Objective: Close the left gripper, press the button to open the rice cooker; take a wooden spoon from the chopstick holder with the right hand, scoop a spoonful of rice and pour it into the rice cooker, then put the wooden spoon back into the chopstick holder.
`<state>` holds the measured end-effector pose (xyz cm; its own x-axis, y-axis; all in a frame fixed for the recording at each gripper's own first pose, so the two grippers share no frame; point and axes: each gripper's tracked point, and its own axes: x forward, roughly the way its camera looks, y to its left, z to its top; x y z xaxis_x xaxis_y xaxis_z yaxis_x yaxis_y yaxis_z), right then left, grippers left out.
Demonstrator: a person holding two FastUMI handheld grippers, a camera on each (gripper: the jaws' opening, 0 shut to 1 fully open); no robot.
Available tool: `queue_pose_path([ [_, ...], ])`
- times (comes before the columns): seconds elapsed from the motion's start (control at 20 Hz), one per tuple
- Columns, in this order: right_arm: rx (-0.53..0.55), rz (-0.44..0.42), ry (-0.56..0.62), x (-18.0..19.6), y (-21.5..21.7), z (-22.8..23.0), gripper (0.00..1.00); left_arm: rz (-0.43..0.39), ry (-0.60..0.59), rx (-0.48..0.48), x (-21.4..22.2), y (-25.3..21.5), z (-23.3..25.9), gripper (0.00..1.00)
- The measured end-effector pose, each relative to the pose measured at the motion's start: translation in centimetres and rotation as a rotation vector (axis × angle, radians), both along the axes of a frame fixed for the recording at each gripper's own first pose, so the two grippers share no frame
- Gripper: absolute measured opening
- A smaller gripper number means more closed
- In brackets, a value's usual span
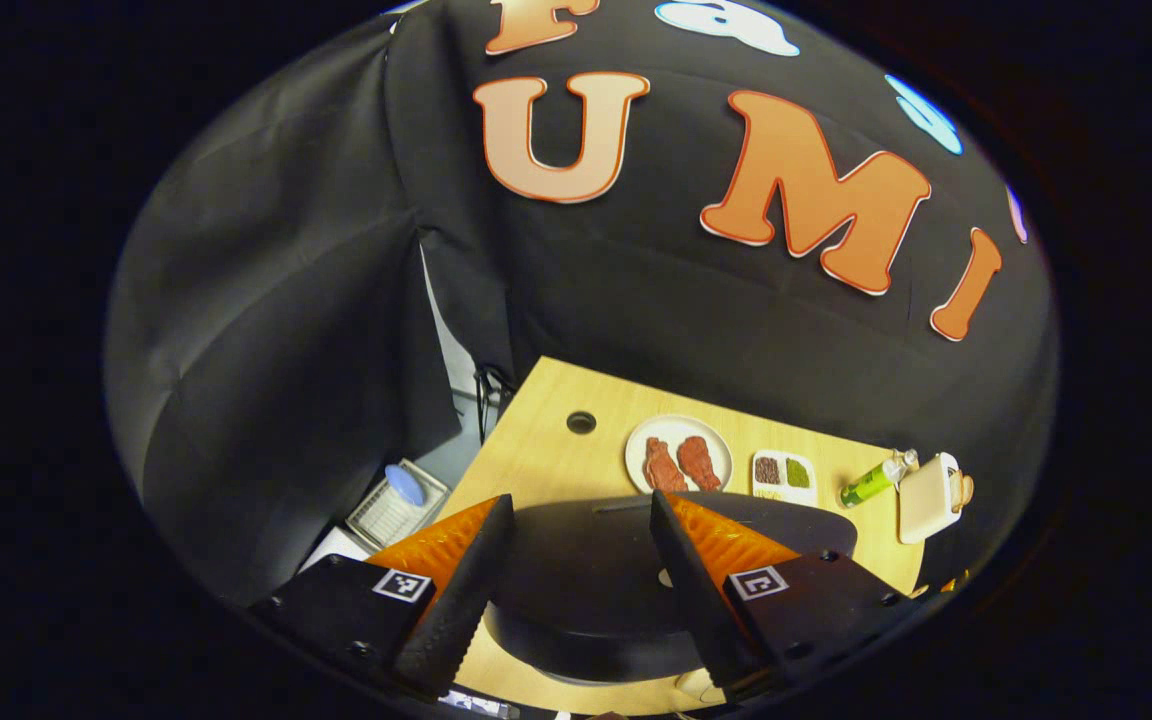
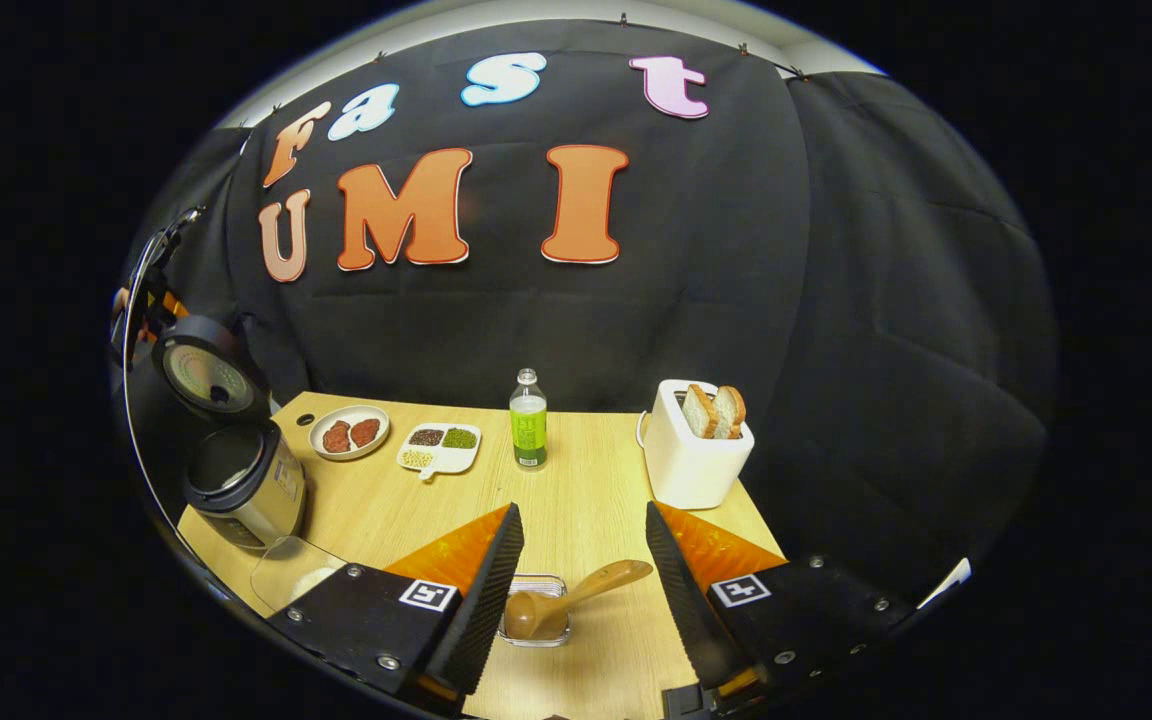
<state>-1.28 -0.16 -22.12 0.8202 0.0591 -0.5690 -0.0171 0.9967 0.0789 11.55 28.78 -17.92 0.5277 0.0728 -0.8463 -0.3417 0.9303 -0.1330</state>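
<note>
A: Two views are logged. A light wooden table [image 2: 576, 500] is seen in both, enclosed by black cloth walls.

B: Pose of the left gripper [image 1: 581, 570]?

A: It is held above the black lid [image 1: 586, 590] of the rice cooker, with its fingers spread wide on either side of the lid and touching nothing. In the right gripper view the rice cooker [image 2: 244, 485] is seen at the table's left edge with its lid raised, well apart from the spoon.

B: And the right gripper [image 2: 576, 590]?

A: It is held low over the near edge of the table, with its fingers spread apart. Between them, farther off, a wooden spoon [image 2: 566, 600] is seen resting in a small clear holder [image 2: 534, 610], its handle tilted up toward the right. No contact with the spoon is observed.

B: Containers?

A: A round plate [image 2: 348, 432] with two reddish pieces of meat is noted near the cooker. Just beside it lies a divided dish [image 2: 438, 447] holding dark, green and pale grains. A green bottle [image 2: 528, 420] stands upright near the table's middle. A white toaster [image 2: 694, 455] with two bread slices is placed at the right. A clear container [image 2: 294, 572] with something white in it is seen in front of the cooker; whether that is rice cannot be told.
</note>
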Motion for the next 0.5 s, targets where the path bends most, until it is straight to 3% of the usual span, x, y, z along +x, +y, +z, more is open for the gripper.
queue_pose_path([
  [0.1,0.009,0.007,-0.013,0.4,0.1,0.3,0.78,0.03,0.055,-0.052,-1.5,-1.2,-0.7,0.93],
  [0.25,0.014,0.026,-0.023,0.8,0.6,0.3,0.77,-0.033,0.084,0.005,-3.2,-2.4,-1.3,0.96],
  [0.5,0.033,0.052,-0.026,1.2,1.4,-0.2,0.78,-0.063,0.158,-0.02,-5.1,-5.2,-2.6,0.97],
])
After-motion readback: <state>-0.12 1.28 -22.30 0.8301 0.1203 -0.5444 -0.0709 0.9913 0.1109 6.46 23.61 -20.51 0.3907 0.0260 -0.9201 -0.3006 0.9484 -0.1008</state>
